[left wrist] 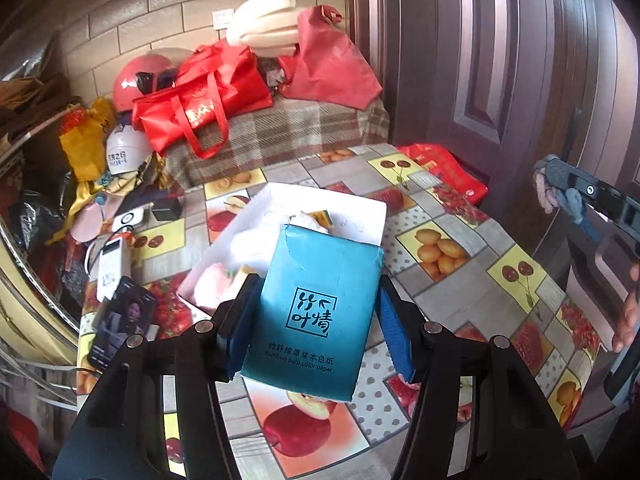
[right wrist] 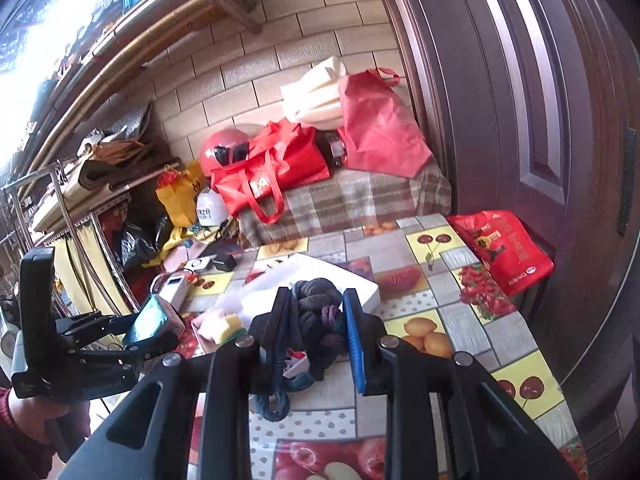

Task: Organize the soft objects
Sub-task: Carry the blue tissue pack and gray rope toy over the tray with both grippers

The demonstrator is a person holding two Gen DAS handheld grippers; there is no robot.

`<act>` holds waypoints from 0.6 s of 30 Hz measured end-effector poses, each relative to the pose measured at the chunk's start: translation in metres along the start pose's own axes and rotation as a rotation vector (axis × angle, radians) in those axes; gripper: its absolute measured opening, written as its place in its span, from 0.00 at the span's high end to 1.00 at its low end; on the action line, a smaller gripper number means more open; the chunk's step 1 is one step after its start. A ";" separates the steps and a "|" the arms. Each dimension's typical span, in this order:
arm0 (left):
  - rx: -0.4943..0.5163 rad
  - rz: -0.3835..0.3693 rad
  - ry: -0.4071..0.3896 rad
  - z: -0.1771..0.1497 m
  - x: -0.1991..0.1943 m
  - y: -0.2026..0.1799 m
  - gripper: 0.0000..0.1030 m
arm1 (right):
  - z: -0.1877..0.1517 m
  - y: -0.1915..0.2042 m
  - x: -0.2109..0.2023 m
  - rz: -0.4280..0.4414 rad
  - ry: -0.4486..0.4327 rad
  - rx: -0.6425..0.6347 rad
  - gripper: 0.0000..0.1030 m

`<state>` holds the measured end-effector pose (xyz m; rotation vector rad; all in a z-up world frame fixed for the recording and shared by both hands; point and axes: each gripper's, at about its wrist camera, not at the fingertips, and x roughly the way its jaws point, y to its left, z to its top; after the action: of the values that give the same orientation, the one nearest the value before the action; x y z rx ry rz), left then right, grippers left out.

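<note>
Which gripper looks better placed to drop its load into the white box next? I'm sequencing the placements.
Left, probably. The left gripper holds the teal tissue pack right over the white box; the right gripper, holding the dark knitted bundle, sits nearer than the box.

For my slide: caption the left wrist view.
Left gripper holds a teal tissue pack above the white tray.

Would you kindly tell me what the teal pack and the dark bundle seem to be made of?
Teal pack: glossy plastic film with creased, folded ends; its print says bamboo pulp paper, probably tissues. Dark bundle: knitted fabric, likely socks, judging by its ribbed, nubbly surface.
</note>
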<state>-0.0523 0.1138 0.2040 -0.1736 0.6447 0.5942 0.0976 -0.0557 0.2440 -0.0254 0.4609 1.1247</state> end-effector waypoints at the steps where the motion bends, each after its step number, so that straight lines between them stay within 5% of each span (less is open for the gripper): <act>1: -0.003 0.010 -0.017 0.002 -0.006 0.004 0.45 | 0.005 0.004 -0.004 0.006 -0.016 -0.005 0.76; 11: -0.046 0.032 -0.108 0.014 -0.049 0.032 0.45 | 0.038 0.033 -0.032 0.044 -0.135 -0.043 0.76; 18: -0.030 0.049 -0.227 0.061 -0.081 0.045 0.45 | 0.085 0.047 -0.053 0.039 -0.271 -0.079 0.76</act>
<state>-0.0987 0.1330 0.3034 -0.1160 0.4213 0.6603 0.0677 -0.0595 0.3502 0.0672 0.1756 1.1646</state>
